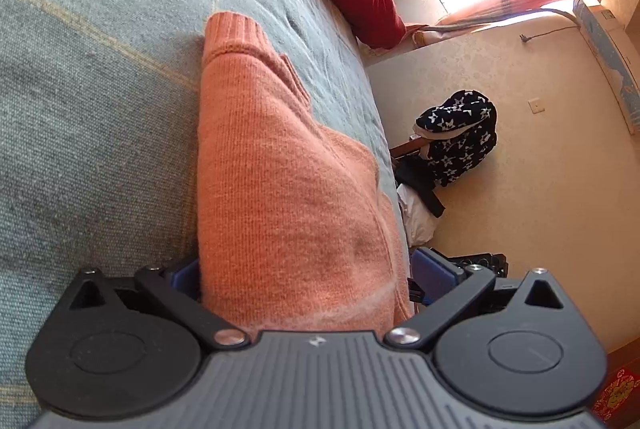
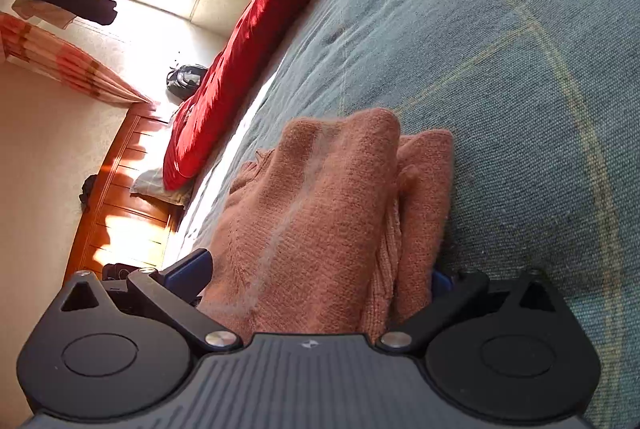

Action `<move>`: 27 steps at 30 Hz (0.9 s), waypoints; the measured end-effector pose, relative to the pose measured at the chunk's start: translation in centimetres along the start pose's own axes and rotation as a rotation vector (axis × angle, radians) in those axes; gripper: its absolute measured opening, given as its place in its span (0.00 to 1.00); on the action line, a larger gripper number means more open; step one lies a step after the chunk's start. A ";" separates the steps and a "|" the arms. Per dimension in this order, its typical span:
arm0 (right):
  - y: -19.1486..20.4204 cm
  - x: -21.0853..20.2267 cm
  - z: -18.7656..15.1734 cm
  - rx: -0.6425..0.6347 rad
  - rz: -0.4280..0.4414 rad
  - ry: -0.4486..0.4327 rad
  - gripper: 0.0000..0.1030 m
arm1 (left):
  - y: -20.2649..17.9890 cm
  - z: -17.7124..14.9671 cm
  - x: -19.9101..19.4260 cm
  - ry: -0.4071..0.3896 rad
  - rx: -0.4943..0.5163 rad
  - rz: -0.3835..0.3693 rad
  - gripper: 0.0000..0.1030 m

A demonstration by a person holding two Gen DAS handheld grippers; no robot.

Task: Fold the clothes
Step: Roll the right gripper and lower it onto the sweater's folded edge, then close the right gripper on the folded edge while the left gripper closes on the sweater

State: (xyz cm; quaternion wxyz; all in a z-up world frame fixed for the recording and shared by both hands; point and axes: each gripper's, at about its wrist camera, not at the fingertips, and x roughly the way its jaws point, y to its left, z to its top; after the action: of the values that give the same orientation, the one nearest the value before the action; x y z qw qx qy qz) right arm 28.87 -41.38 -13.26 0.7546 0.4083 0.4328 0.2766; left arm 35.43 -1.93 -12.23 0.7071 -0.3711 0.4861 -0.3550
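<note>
An orange sweater (image 1: 276, 165) lies on the bed (image 1: 100, 77), on a grey-green cover with thin yellow lines. It is folded into a thick band, with a ribbed cuff at its far end in the left wrist view.

The left hand-held gripper (image 1: 304, 269) has its blue fingers (image 1: 434, 271) set wide on either side of the sweater's near end — the cloth fills the gap between them, but I cannot tell whether they press on it.

The right hand-held gripper (image 2: 320, 269) stands the same way: one blue finger at the left side of the bundle, the other almost hidden under the cloth at the right. Here the sweater (image 2: 320, 213) shows as bunched folds, two layers side by side. Whether the grip is firm I cannot tell.

Beyond, a red quilt (image 2: 256, 29) lies along the bed's far edge, and a star-patterned garment (image 1: 460, 137) hangs beside the bed.
</note>
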 end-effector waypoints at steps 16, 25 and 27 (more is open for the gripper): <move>-1.1 1.5 0.0 0.088 0.089 0.139 1.00 | 1.3 0.1 2.4 0.116 0.016 -0.087 0.95; -4.5 0.0 -0.6 0.149 0.071 0.093 0.42 | 1.8 -0.1 1.9 0.096 0.058 -0.011 0.60; -4.3 0.0 -0.8 0.134 0.063 0.080 0.42 | 1.6 0.0 2.1 0.091 0.059 -0.009 0.60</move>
State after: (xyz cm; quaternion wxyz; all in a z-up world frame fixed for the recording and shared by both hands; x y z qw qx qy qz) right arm 28.44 -43.25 -17.18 0.6986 0.4601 0.4670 0.2866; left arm 36.19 -2.97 -14.48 0.6934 -0.3357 0.5054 -0.3887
